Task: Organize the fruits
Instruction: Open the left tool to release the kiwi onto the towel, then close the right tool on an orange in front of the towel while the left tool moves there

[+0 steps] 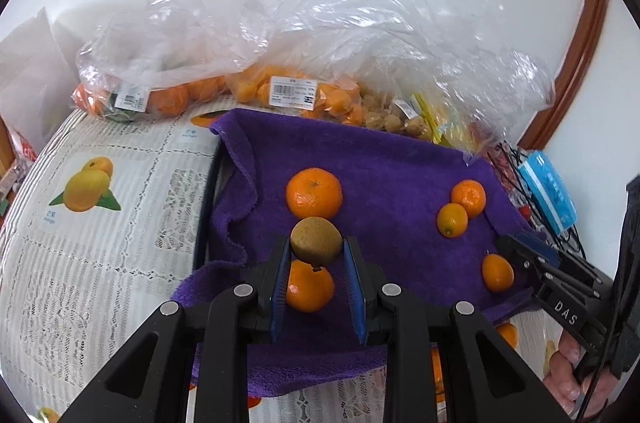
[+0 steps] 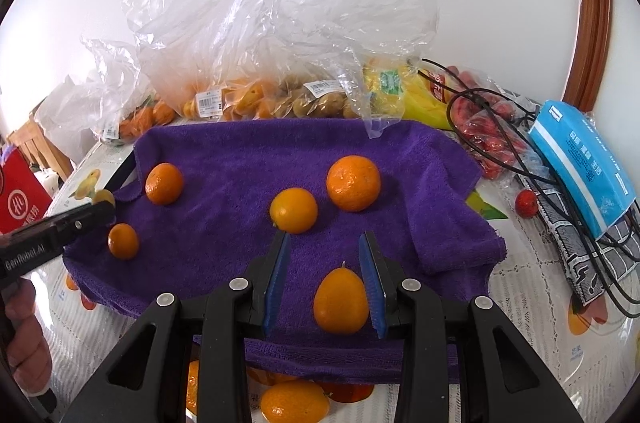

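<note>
A purple towel (image 1: 384, 159) covers the table's middle and bears loose citrus. My left gripper (image 1: 317, 241) is shut on a small round brown fruit (image 1: 316, 241), held above a mandarin (image 1: 310, 285); a bigger mandarin (image 1: 314, 193) lies just beyond. My right gripper (image 2: 325, 235) hovers low over the towel (image 2: 248, 151), jaws slightly apart, nothing pressed between the pads. A kumquat (image 2: 340, 303) lies on the towel beneath it, close to the right finger. Ahead lie another kumquat (image 2: 293, 210) and a mandarin (image 2: 353, 183). The left gripper (image 2: 106, 209) shows at the left edge.
Clear plastic bags (image 1: 280, 23) of mandarins, kumquats and brown fruit line the back against the wall. A blue tissue pack (image 2: 580, 159), black cables (image 2: 500, 127) and a red packet sit to the right. A small red fruit (image 2: 526, 204) lies off the towel on the fruit-printed tablecloth (image 1: 100, 223).
</note>
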Tool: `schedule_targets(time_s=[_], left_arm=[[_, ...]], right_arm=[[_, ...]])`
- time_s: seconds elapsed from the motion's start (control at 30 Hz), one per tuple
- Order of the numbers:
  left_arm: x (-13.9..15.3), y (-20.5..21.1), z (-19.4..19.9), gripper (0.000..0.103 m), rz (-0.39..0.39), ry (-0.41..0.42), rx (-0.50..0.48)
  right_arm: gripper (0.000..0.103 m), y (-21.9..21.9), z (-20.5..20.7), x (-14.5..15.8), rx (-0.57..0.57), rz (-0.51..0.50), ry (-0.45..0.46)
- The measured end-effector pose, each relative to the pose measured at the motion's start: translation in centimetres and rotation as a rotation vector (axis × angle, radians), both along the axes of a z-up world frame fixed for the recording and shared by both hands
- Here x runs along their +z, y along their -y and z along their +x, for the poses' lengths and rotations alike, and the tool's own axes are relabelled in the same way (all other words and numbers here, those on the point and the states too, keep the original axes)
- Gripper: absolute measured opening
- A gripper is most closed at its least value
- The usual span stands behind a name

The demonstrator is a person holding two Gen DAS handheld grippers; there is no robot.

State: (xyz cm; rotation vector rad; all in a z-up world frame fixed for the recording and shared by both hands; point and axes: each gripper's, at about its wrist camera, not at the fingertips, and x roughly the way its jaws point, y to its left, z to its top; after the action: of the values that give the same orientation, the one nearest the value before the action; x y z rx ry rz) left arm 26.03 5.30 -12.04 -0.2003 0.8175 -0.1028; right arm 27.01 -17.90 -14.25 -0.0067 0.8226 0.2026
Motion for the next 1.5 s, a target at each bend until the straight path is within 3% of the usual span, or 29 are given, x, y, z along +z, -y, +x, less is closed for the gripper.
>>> schedule_targets(time_s=[0.23,0.7,0.83,1.37,1.5], left_arm=[[-0.8,1.5,0.1,0.025,0.081,-0.017,-0.013],[-0.7,1.2,0.0,0.026,0.091,-0.031,0.001],[-0.6,1.4,0.0,0.042,0.082,-0.039,-0.007],[0.9,1.2,-0.8,0.050,0.091,0.014,0.012],[1.2,1.3,-1.1,0.054,0.084,0.015,0.002]], right_arm=[[0.037,-0.3,-0.2,0.1,0.002,-0.019,0.008],[0.037,-0.8,-0.3,-0.2,0.009,-0.036,0.007],[0.037,-0.7,-0.4,-0.3,0.005,-0.037,0.000],[0.038,-0.2,-3.3,2.3,-0.014,0.031,0.031],[0.038,0.1,-5.0,1.8,-0.024,0.025,-0.010]])
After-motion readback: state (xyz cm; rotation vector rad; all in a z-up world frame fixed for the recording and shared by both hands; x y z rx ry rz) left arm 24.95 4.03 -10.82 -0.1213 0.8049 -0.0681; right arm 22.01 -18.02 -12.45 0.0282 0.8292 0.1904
